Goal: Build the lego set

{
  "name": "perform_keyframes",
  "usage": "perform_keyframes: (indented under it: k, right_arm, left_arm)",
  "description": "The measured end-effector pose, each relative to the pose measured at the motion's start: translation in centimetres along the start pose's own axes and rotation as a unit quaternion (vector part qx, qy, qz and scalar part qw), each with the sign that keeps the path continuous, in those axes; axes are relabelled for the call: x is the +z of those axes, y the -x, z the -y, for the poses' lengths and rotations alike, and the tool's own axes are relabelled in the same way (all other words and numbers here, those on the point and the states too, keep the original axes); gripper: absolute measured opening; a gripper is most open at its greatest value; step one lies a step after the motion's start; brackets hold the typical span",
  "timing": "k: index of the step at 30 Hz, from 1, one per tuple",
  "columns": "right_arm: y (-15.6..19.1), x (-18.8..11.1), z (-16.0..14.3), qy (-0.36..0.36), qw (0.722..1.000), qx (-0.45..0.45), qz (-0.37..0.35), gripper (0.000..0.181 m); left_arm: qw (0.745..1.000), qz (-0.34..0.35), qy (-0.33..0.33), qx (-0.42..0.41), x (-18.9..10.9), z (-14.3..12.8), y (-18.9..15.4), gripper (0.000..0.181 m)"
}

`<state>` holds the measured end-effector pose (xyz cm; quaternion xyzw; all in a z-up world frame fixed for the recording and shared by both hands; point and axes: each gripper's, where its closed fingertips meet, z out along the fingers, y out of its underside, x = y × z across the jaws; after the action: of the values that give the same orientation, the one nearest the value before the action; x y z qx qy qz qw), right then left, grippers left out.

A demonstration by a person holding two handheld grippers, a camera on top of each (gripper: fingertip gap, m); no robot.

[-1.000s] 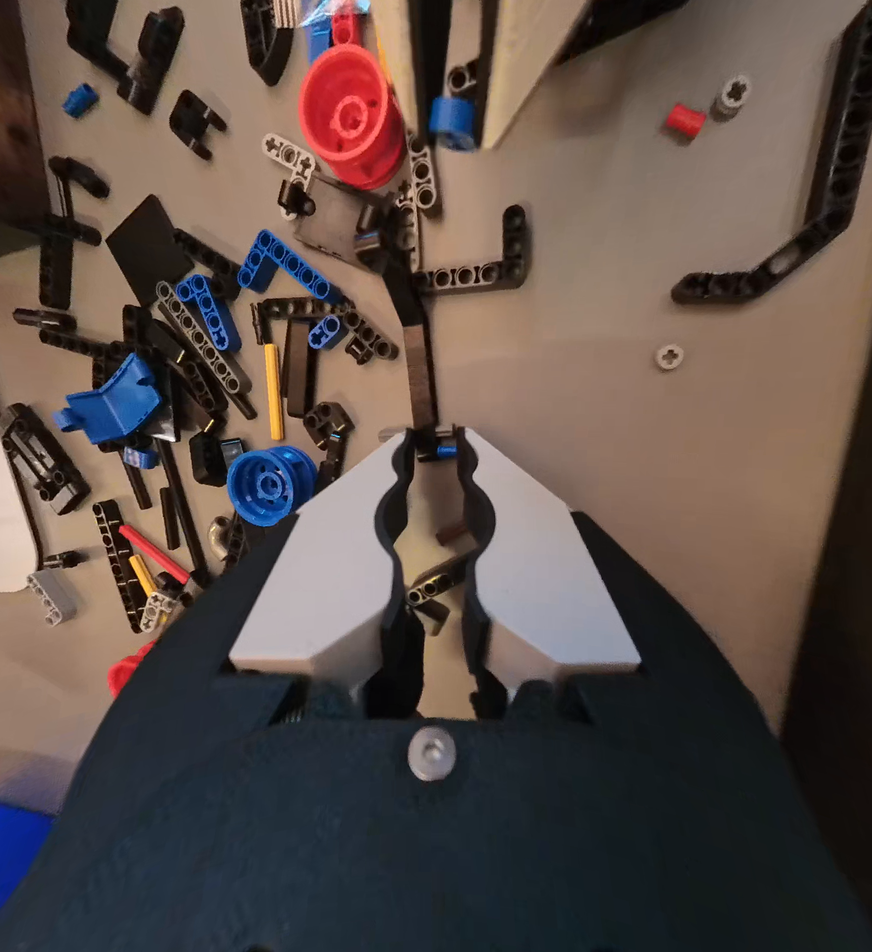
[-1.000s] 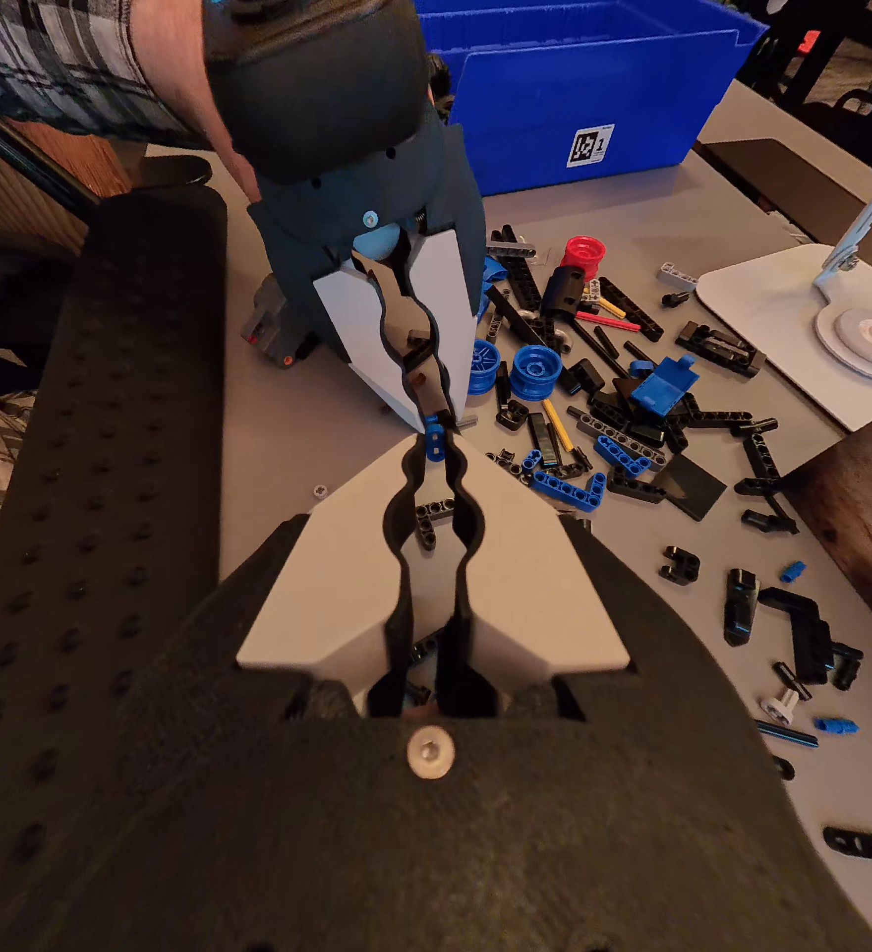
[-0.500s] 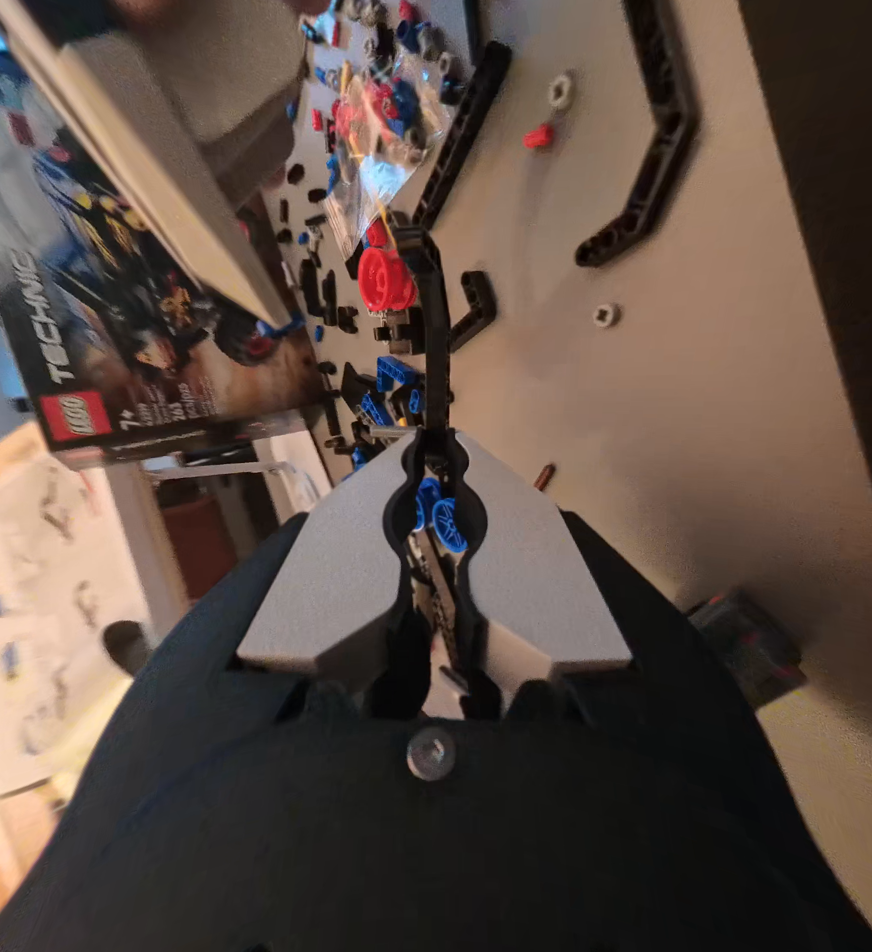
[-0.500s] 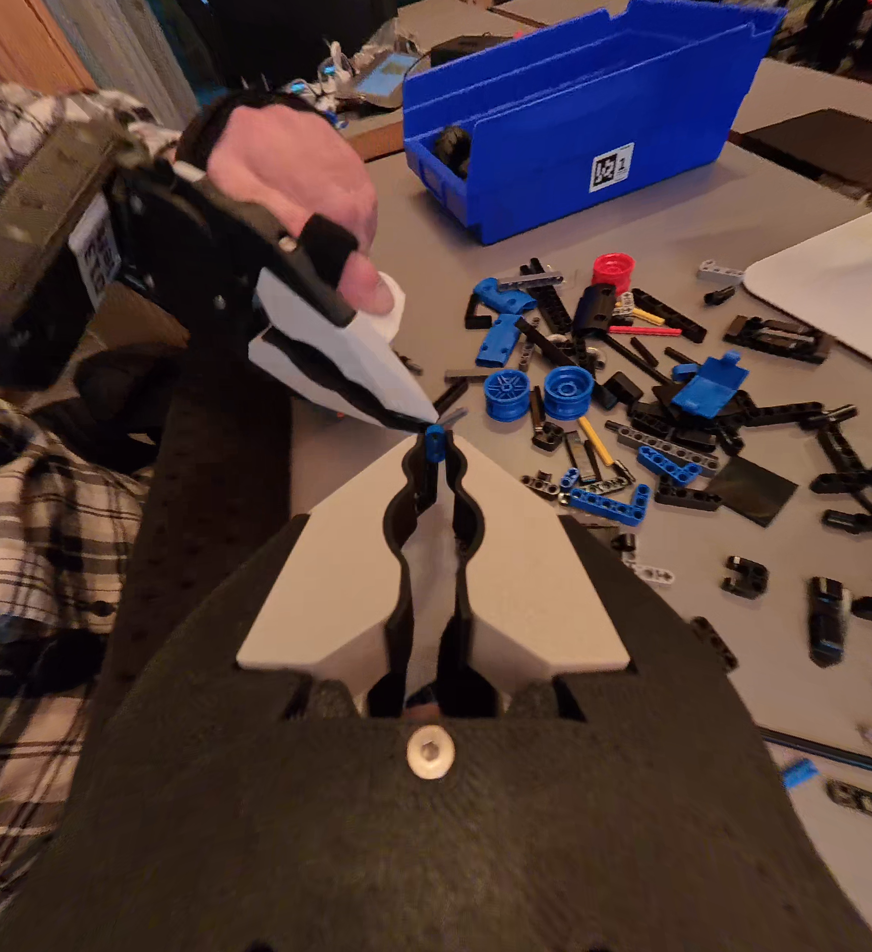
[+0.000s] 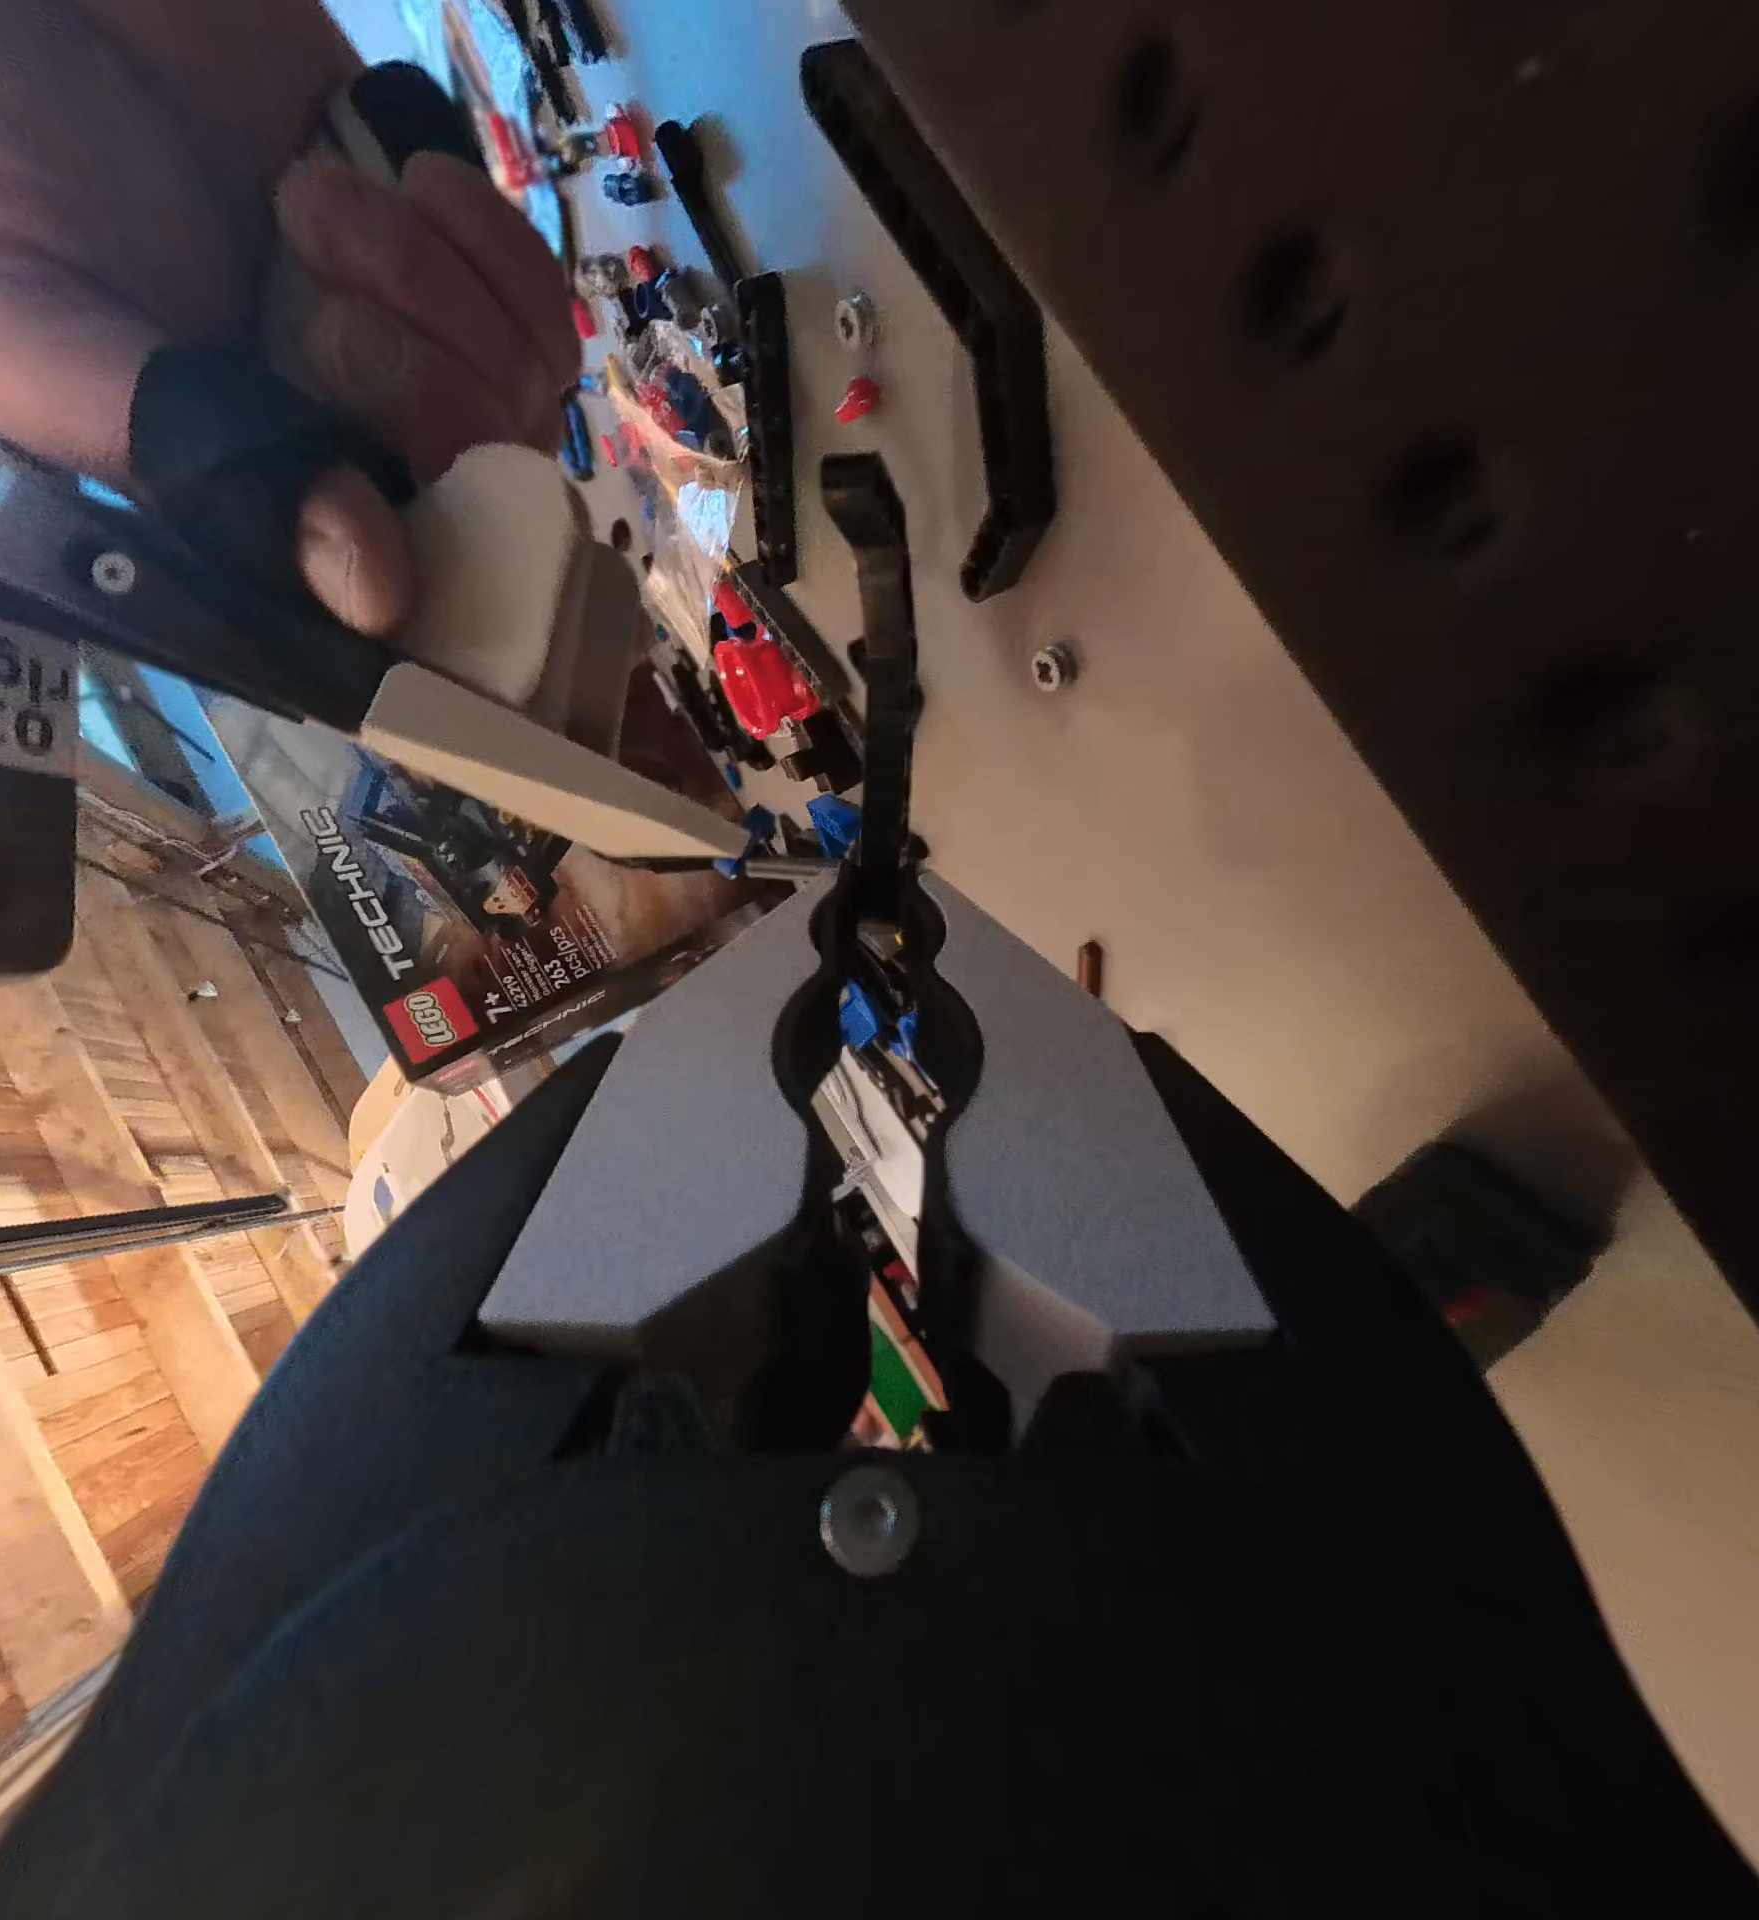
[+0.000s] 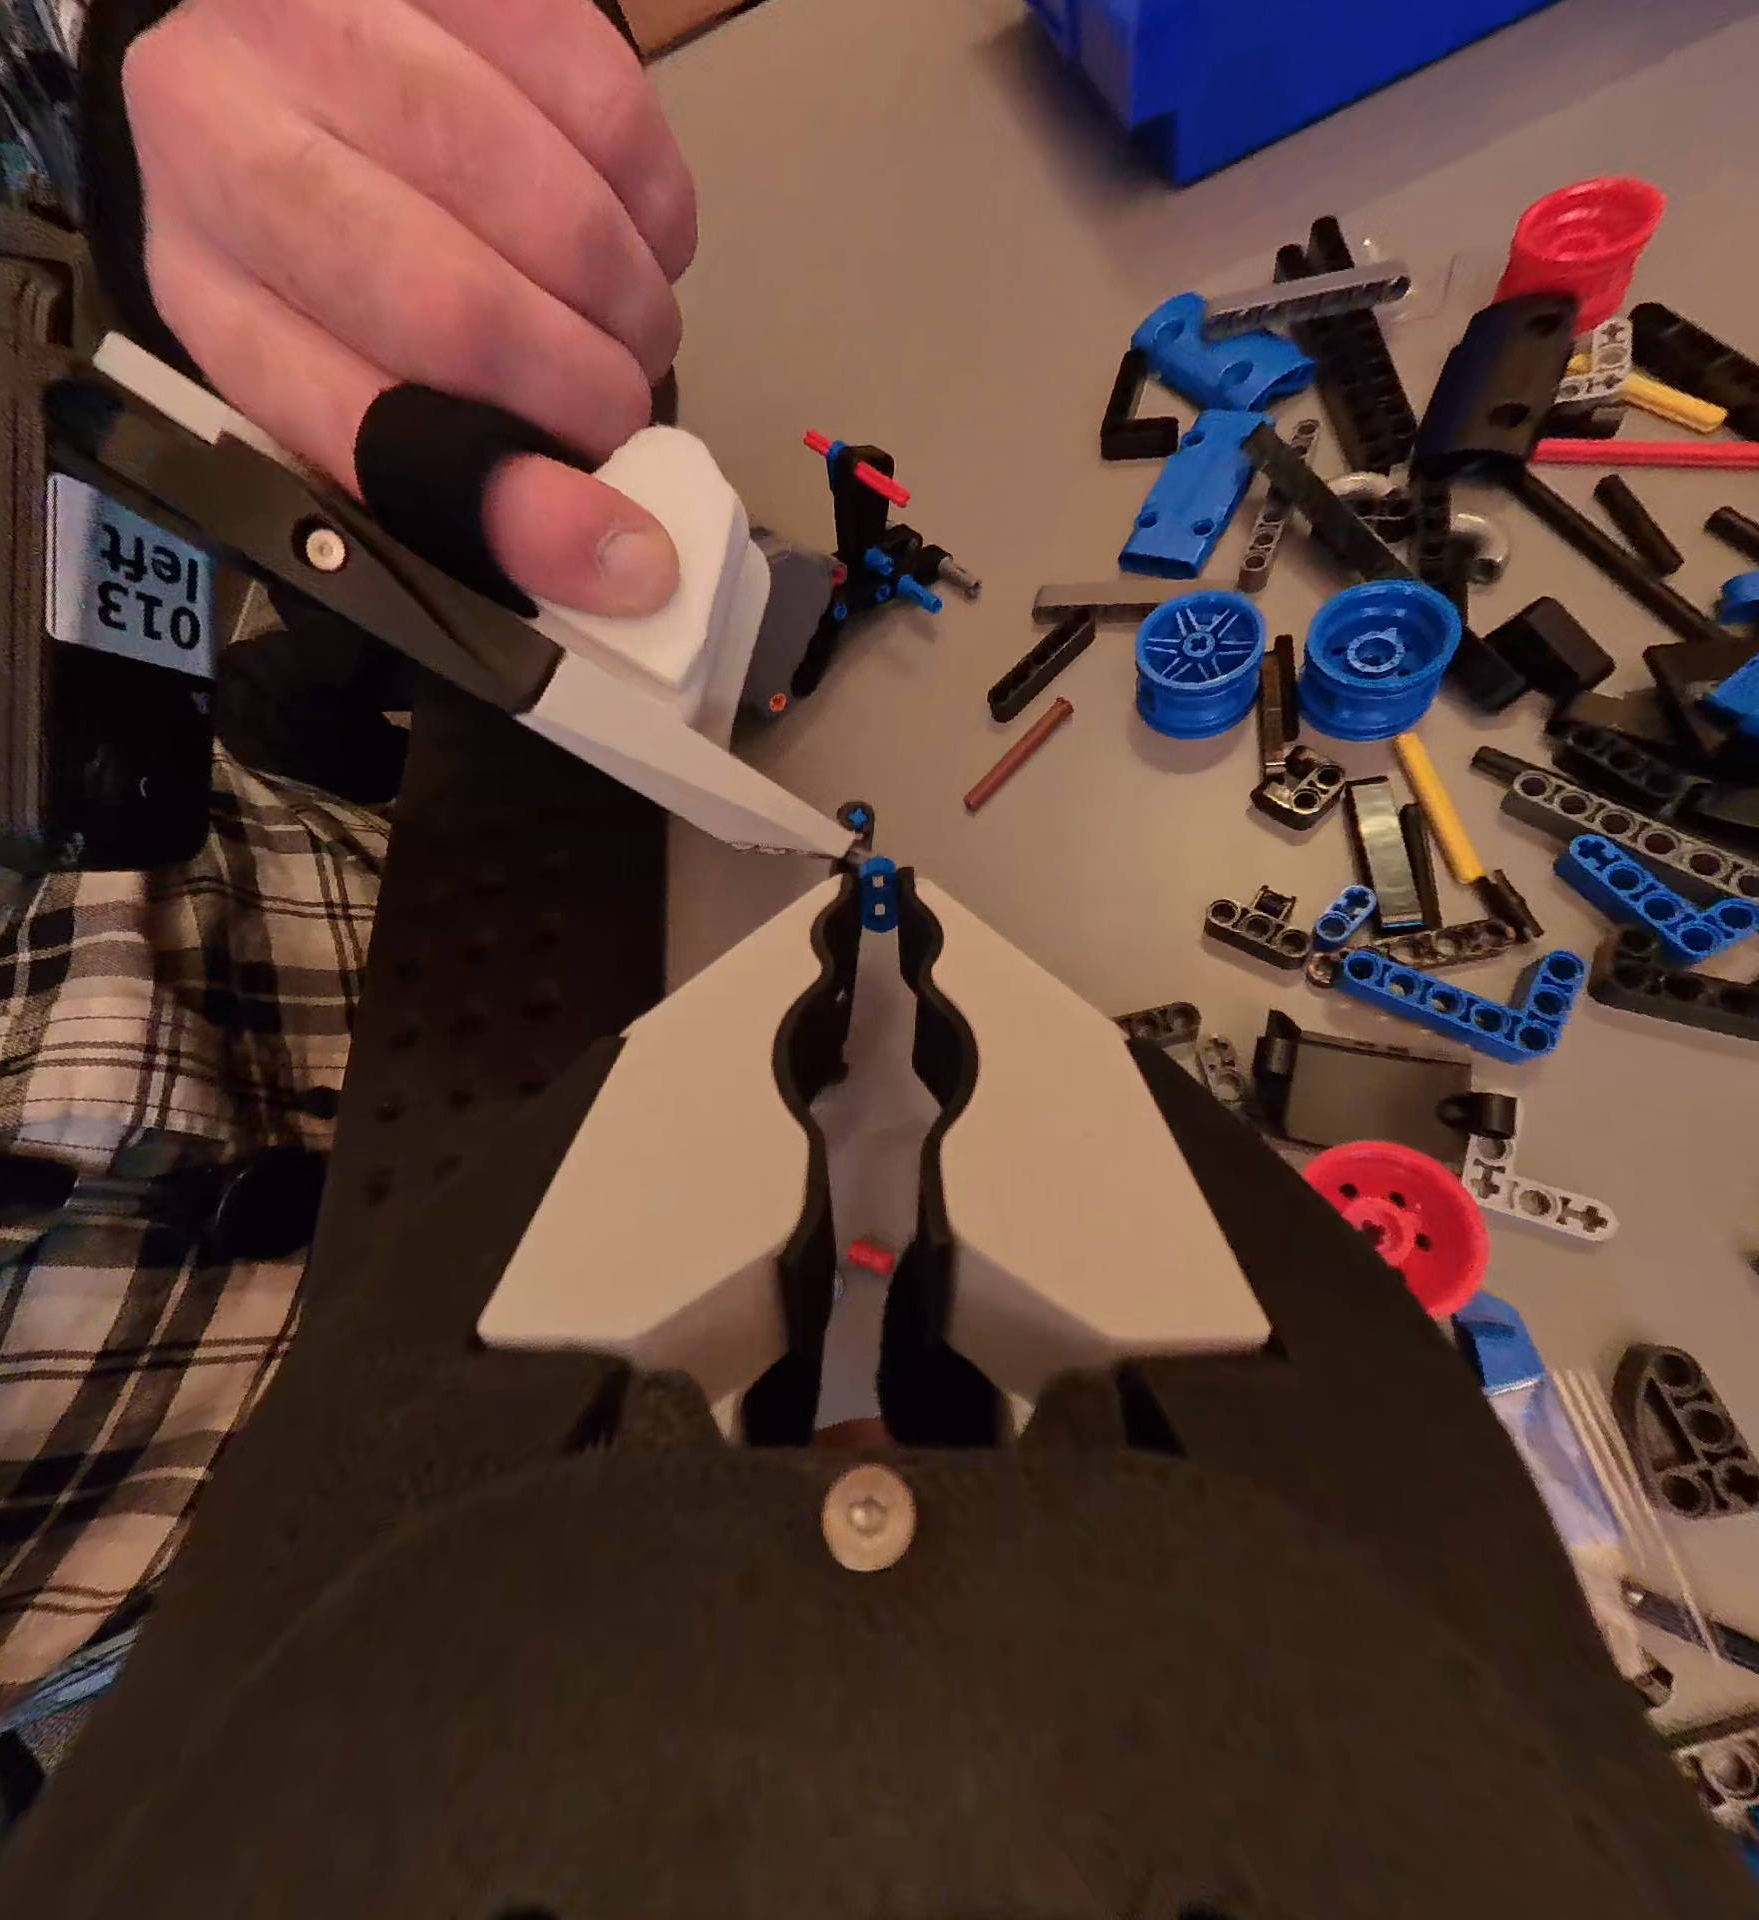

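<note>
My right claw (image 6: 877, 894) is clenched on a small blue two-hole plastic connector (image 6: 879, 891), pinched at the very tips and held above the grey tabletop (image 6: 916, 343). My left claw (image 5: 877, 896) grasps a long black plastic beam (image 5: 885, 717) by its near end; the beam runs straight out ahead of the tips. In the right wrist view the left claw (image 6: 844, 847) comes in from the left, a hand (image 6: 387, 260) wrapped around its handle, and its tip meets the blue connector, with the beam's end (image 6: 857, 818) showing as a small black ring just above. In the left wrist view the right claw (image 5: 740, 836) reaches in from the left, its tips just beside the beam where my claw holds it.

Below the meeting point lies a thin brown plastic axle (image 6: 1018, 753). Beyond it sit two blue plastic wheel hubs (image 6: 1199, 655), side by side, and a loose scatter of black, blue and grey beams. A blue L-shaped beam (image 6: 1457, 1003) lies right of my right claw, a red wheel hub (image 6: 1400, 1221) nearer still. A small black sub-assembly with red and blue pins (image 6: 870, 540) stands behind the left claw. A blue plastic bin (image 6: 1259, 73) sits at the far edge, and the printed cardboard set box (image 5: 459, 914) shows in the left wrist view
</note>
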<state>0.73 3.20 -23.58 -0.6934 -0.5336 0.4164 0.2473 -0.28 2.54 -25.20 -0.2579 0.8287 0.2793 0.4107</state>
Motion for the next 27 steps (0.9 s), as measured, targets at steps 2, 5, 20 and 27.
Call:
perform_keyframes:
  k: [2,5,20,27]
  right_arm:
    - [0.1,0.2,-0.2,0.019,1.0,0.002,0.008,0.004]
    - [0.1,0.5,-0.7,0.048,0.999,0.006,0.023,0.004]
    - [0.0,1.0,-2.1,0.185,0.981,-0.01,0.053,0.005]
    - [-0.2,1.4,-2.9,0.26,0.963,-0.004,0.073,0.004]
  left_arm:
    - [1.0,0.0,-0.001,0.014,0.1,0.2,-0.3,0.005]
    - [1.0,-0.006,-0.001,0.025,0.2,0.3,-0.6,0.005]
    - [0.998,-0.02,-0.005,0.052,0.5,0.6,-1.6,0.005]
    - [0.997,-0.037,-0.007,0.061,0.9,0.9,-2.2,0.004]
